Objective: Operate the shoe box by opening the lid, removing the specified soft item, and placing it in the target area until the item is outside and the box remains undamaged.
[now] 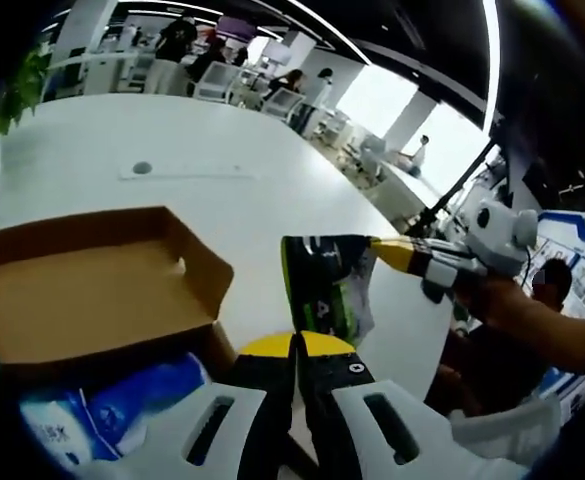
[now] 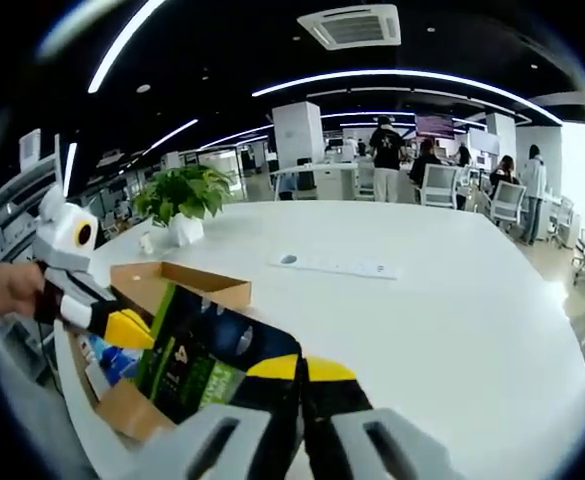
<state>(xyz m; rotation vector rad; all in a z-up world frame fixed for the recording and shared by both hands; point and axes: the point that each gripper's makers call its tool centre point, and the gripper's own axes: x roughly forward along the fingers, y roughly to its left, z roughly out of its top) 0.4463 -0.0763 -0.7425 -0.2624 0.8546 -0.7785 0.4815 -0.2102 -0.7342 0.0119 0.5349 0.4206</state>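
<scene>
**Soft pack out of the box, pinched from both ends**

Here's the left hand-held gripper (image 1: pixel 297 350), jaws pressed together on the near edge of the soft pack (image 1: pixel 324 285), a black and green pouch. In the left gripper view the pack stands straight ahead of those jaws, its long axis running away from them, and the right hand-held gripper (image 1: pixel 397 254) comes in from the side, its yellow tip touching the pack's far upper corner.

Switch to the right gripper view and it's the mirror: the right hand-held gripper (image 2: pixel 302 385) is closed on the pack (image 2: pixel 207 365), which stretches off towards the left hand-held gripper (image 2: pixel 122 325) at the other end. So both have a hold, and neither is clearly nearer.

The shoe box (image 1: pixel 92 290) sits just beside the pack, lid flap open, brown interior bare in its upper part; a blue and white packet (image 1: pixel 122 400) lies at its near end. The pack is outside the box, held above the white tabletop (image 1: pixel 222 150).

My read: the coming move is a set-down on bare tabletop on the side of the pack away from the box.

Writing? A pale mark, perhaps a "4", on the green panel; nothing else legible.
</scene>
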